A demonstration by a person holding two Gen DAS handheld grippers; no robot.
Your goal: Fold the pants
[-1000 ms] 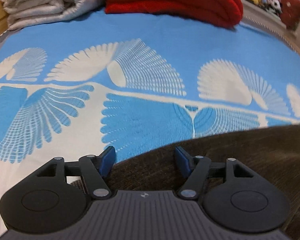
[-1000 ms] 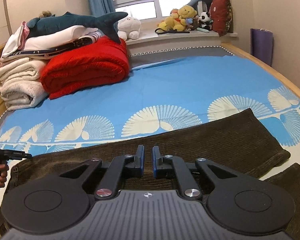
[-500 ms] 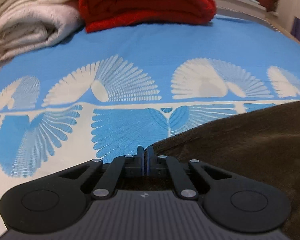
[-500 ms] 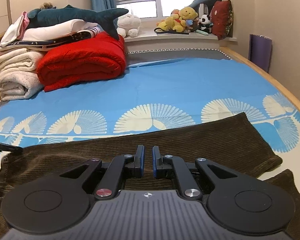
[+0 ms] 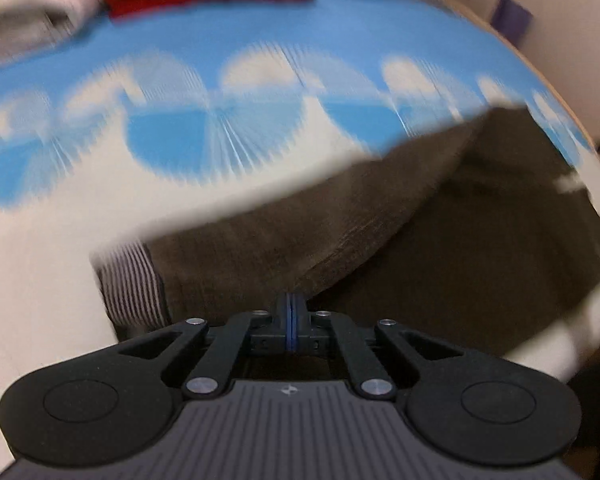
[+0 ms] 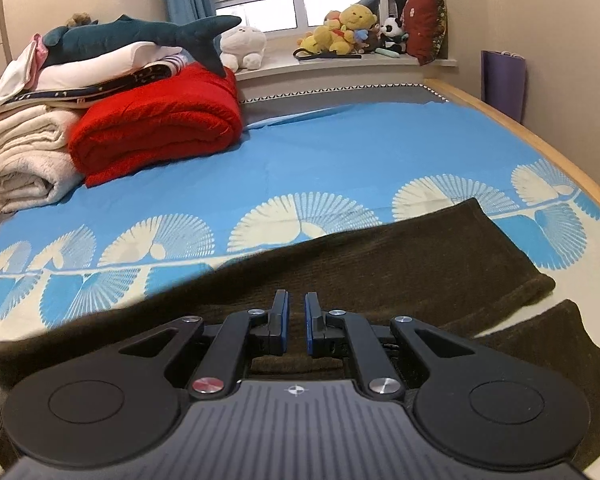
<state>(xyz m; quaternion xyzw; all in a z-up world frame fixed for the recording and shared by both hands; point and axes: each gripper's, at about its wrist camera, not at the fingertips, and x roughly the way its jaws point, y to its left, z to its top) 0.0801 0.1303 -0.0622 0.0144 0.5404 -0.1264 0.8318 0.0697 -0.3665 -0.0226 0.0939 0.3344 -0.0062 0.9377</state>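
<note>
Bed sheet [image 6: 340, 152] under brown pants [image 6: 380, 252], long axis 9 to 3. Left claw [image 5: 291, 312] pinches the waist end, lifted, fabric trailing to 2. Right claw [image 6: 296, 320] nearly pressed together at the near edge; a grip there I cannot tell.

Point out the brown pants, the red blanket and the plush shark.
brown pants [image 6: 400, 256]: right wrist view, on the flat upper leg.
red blanket [image 6: 156, 128]: right wrist view, middle of the folded bundle.
plush shark [image 6: 112, 36]: right wrist view, on its dark body, atop the stacked bedding.
</note>
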